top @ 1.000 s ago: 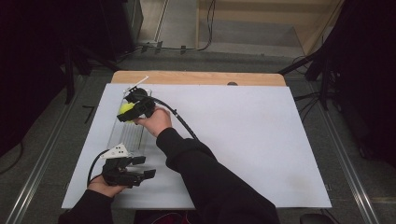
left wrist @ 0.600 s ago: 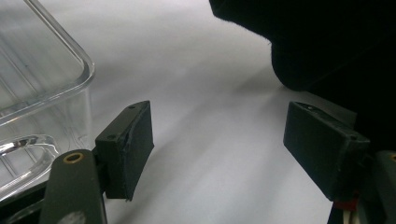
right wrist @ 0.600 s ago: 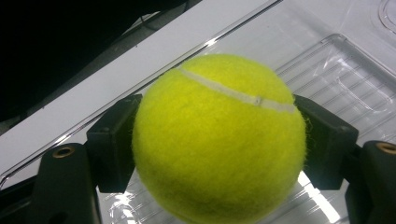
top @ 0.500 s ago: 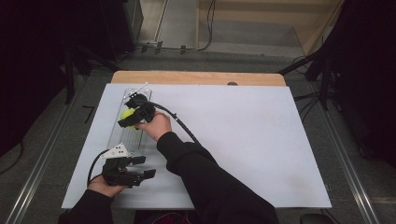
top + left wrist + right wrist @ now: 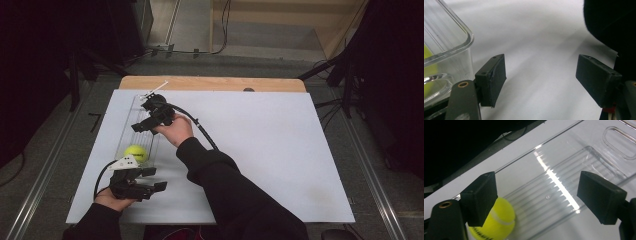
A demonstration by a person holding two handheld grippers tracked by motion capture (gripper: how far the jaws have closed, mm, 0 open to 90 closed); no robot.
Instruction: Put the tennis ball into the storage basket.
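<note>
Your right gripper (image 5: 142, 125) hangs over the far half of the clear plastic tray (image 5: 564, 182); its jaws have just been opening and now stand well apart with nothing between them. The tennis ball (image 5: 135, 152) lies free in the near end of that tray, low and to the left in the right gripper view (image 5: 496, 225).

Judgement: the release looks done, so the step in hand is to withdraw cleanly. Lift before you travel sideways, so the jaws clear the tray's long walls and do not drag it or set the ball rolling.

Your left gripper (image 5: 135, 182) rests on the worktop (image 5: 280, 150) just beside the tray's near corner (image 5: 461, 42), jaws wide and empty. Keep it off that wall.

Open room: the worktop to the right of the tray is bare white sheet, well apart from any edge. The left edge of the worktop runs near the tray; avoid retreating that way. The right gripper's cable (image 5: 200, 130) trails over your forearm; mind it.
</note>
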